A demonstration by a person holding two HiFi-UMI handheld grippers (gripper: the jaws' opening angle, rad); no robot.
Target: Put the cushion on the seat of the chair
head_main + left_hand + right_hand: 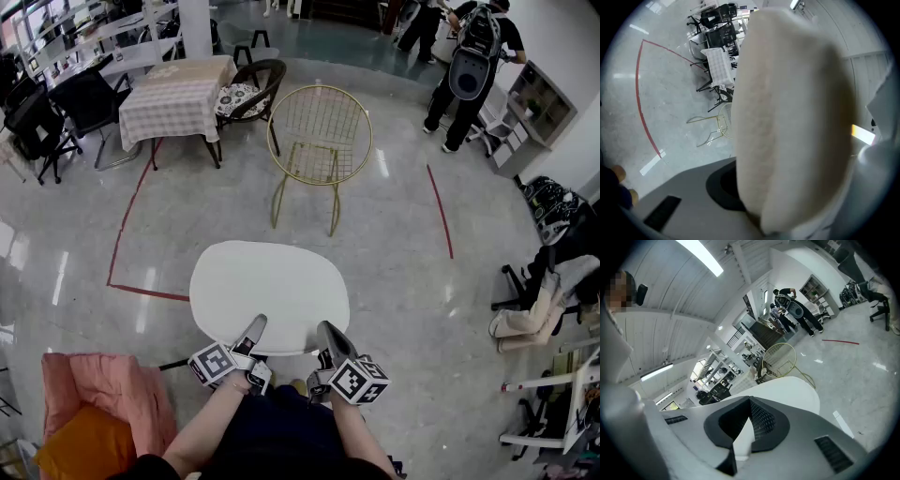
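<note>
Head view shows the left gripper [253,328] and right gripper [330,334] side by side, each pinched narrow on the near rim of the cushion [270,286]. This white, fleecy oval pad lies flat ahead of them, long axis crosswise. Straight beyond it, well apart and equally far from both hands, stands the gold wire chair [320,87].

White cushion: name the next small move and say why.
Probably carry the white oval cushion forward toward the gold wire chair. Both the left gripper and the right gripper are clamped on its near edge, and the chair stands some way ahead with its seat bare.
</note>
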